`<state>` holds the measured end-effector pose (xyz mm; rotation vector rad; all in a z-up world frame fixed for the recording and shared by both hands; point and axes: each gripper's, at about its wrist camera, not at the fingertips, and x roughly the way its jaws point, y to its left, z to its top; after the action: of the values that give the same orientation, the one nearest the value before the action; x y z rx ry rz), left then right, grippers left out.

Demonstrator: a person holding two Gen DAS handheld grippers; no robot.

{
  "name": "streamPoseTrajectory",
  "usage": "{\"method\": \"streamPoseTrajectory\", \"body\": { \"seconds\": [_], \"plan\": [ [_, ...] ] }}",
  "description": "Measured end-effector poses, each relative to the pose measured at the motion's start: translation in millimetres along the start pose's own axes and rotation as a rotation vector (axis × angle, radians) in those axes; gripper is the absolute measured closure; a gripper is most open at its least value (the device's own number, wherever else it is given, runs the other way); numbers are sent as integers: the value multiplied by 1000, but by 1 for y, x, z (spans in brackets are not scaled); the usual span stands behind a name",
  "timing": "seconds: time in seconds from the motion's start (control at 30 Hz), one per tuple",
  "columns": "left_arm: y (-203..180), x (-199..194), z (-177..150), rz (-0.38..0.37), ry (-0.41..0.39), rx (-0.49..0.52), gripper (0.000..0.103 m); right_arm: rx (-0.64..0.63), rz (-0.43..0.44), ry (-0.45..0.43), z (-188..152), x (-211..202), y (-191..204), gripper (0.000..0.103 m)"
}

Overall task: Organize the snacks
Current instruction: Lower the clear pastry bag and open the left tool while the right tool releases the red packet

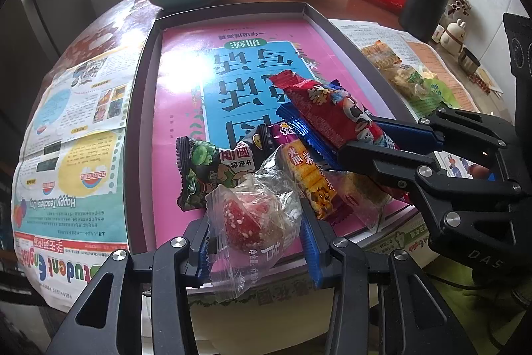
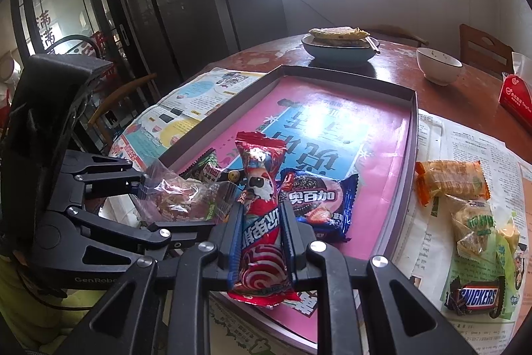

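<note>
Right hand-held gripper point(image 2: 261, 230) clamps red snack pack point(image 2: 261, 222); left point(image 1: 256, 242) grips clear-wrapped sweet point(image 1: 252, 218)

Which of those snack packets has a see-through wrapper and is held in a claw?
The clear packet with the red sweet inside, between the left gripper's fingers. The right gripper grips a printed red packet.

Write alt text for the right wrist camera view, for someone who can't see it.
The right gripper is shut on a long red snack packet above a shallow grey tray lined with pink paper. At left, the left gripper holds a clear plastic sweet bag; a blue biscuit packet lies in the tray, and more snacks sit on newspaper to the right.
</note>
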<state>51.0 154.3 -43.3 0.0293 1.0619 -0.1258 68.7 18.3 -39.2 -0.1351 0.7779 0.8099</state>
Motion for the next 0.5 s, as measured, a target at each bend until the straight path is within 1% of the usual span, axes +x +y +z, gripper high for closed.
{"method": "streamPoseTrajectory", "body": {
  "seconds": [0.1,0.23,0.37,0.5],
  "plan": [
    [1,-1,1,-4,-2,-4,58,-1,-7,-1,0,-1,0,80],
    [4,-4,1,-9,-8,-16,57,-3,-21,-6,-1,-5,0,72],
    [6,-8,1,-8,-19,-25,57,-8,-30,-9,0,-7,0,67],
    [8,-11,1,-11,-26,-33,57,-14,-36,-10,0,-8,0,66]
  ]
}}
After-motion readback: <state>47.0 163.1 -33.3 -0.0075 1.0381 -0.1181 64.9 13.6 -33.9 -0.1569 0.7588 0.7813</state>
